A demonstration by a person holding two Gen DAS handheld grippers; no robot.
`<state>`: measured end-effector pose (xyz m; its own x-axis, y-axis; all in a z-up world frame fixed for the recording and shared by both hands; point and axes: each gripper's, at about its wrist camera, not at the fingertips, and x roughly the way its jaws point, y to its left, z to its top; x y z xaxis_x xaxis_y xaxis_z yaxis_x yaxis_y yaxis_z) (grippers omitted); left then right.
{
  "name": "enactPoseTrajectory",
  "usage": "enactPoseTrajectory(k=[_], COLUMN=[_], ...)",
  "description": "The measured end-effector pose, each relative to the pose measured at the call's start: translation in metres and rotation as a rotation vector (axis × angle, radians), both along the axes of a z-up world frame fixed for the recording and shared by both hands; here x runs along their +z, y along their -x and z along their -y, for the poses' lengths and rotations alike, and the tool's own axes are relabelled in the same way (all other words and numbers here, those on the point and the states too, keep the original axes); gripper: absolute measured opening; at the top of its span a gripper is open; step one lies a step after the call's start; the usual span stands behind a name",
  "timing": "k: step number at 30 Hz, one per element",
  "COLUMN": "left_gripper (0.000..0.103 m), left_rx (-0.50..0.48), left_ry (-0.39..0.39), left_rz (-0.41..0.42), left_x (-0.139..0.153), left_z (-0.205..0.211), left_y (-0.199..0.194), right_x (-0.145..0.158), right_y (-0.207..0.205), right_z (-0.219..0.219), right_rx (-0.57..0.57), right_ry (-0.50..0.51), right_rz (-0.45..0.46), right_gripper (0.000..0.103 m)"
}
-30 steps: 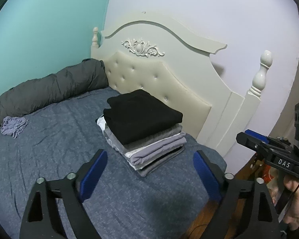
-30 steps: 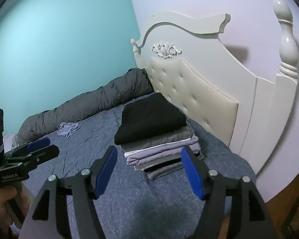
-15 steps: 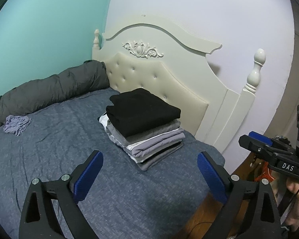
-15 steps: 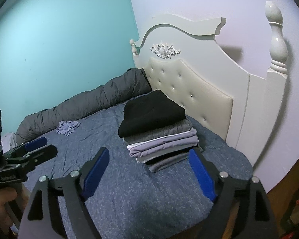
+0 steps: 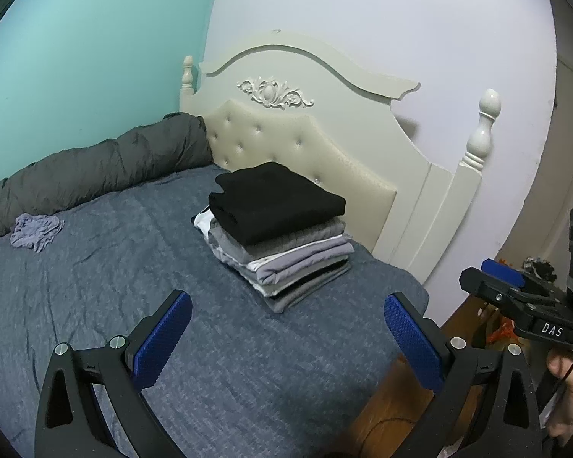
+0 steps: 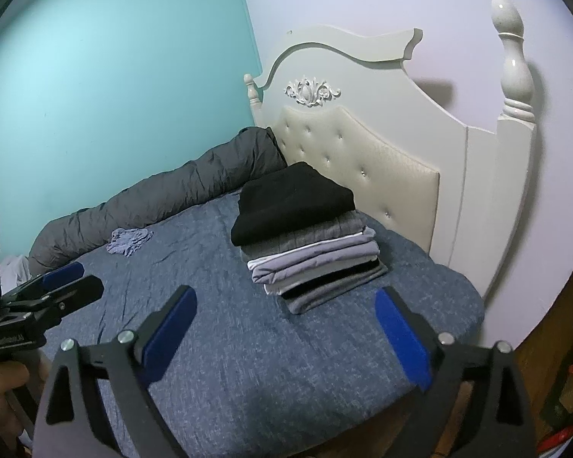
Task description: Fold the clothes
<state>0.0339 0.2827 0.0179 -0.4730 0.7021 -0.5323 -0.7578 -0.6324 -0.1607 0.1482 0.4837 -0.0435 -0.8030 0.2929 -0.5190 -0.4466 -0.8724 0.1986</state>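
Two grippers: both are hanging over the near side of the bed, empty, well apart from any cloth
Left gripper point(image 5: 286, 337): it is standing spread wide, the blue pads are holding nothing
Crumpled cloth point(image 5: 36, 231): a small pale lilac piece is lying bunched on the bed, to the left, just beside the grey rolled duvet point(image 5: 95, 170); it is the only piece that is not lying folded
Folded stack point(image 5: 279, 229): several garments are lying flat one upon another near the headboard point(image 5: 305, 145), a black one is sitting on top, grey and white ones under it
Right gripper point(image 6: 284, 328): its jaws are also gaping, nothing between them
Step in hand: I am judging that the folding is mostly finished, since the stack is standing tidy; only the lilac piece is perhaps waiting
Next move: if that piece belongs to the task, a reach far left across the bed, pinching one edge and spreading it flat
Surface: the blue-grey sheet point(image 5: 114, 305) is soft and lightly wrinkled, so cloth is dragging on it easily
Room: a turquoise wall is standing left, a pale wall right, wooden floor is showing at the bed corner
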Motion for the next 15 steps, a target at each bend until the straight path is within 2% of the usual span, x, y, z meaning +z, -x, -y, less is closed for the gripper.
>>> enactPoseTrajectory(k=[15], left_gripper=[0.103], left_rx=[0.018], left_ry=[0.003], left_rz=[-0.010], left_x=[-0.008], left_z=[0.021], left_y=[-0.017], right_x=[-0.006], right_y=[-0.019], right_z=[0.019], right_rx=[-0.045], right_ry=[-0.017], right_rz=[0.008], right_gripper=[0.100])
